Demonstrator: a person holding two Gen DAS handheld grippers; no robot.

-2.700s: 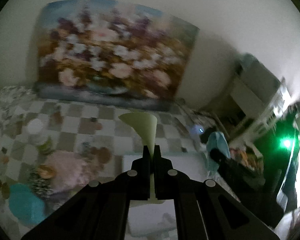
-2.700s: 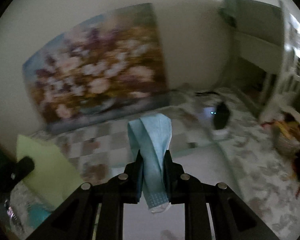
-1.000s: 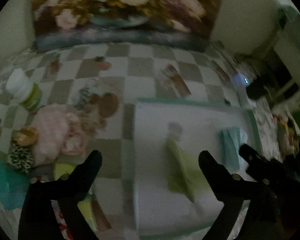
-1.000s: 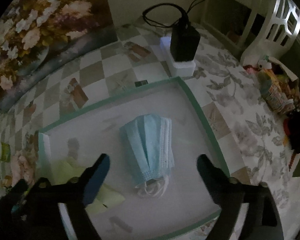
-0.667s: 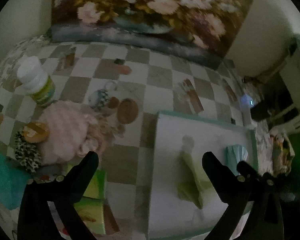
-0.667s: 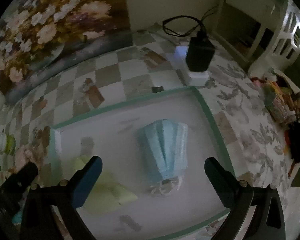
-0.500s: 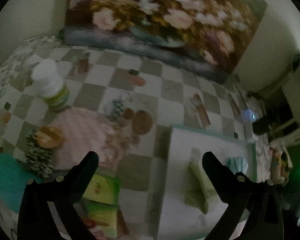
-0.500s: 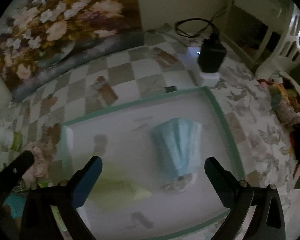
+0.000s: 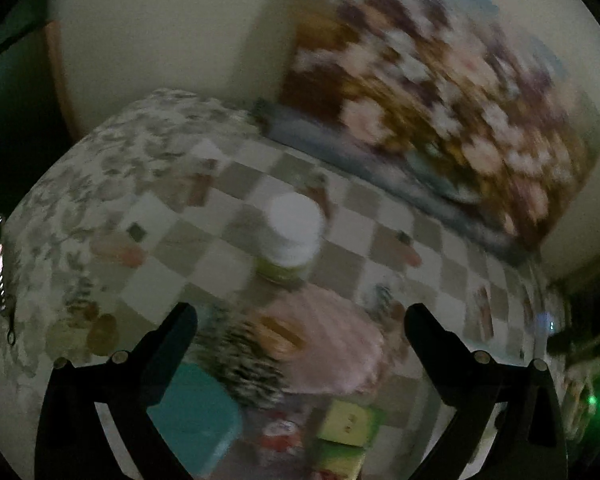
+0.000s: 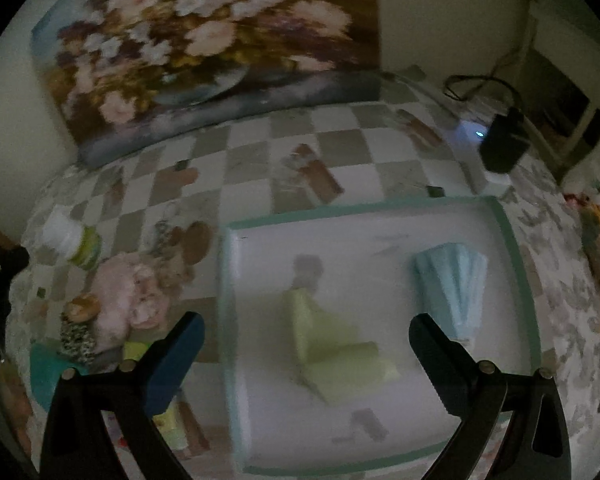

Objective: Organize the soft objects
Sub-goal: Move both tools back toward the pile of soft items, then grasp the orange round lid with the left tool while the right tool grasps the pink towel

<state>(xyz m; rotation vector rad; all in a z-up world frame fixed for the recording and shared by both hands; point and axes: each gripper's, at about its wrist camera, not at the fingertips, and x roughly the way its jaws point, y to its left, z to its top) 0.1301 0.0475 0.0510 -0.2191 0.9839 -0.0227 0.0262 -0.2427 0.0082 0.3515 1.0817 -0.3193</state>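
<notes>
A: Both grippers were clamped a moment ago, the left gripper (image 9: 300, 316) on the yellow-green cloth (image 10: 332, 344) and the right gripper (image 10: 306, 322) on the blue face mask (image 10: 454, 288). Now both stand wide apart and carry nothing.

B: So where did the two pieces end up?

A: In the tray (image 10: 512, 248). The cloth lies near its middle, toward 7 o'clock; the mask sits apart from it at about 3 o'clock, close to the right rim.

B: And the left gripper has swung off the tray?

A: Yes. Its view, blurred by the swing, now looks over the pile at the table's (image 9: 360, 236) left end: a pink fluffy item (image 9: 332, 344) dead ahead between the fingers, a leopard-print piece (image 9: 244, 360) at its 9 o'clock, a white-capped bottle (image 9: 292, 236) at 12 behind it.

B: Meaning two soft things are sorted, more wait.

A: I'd judge the pink one comes next; it looks loose and squashy, so a deep pinch would suit.
</notes>
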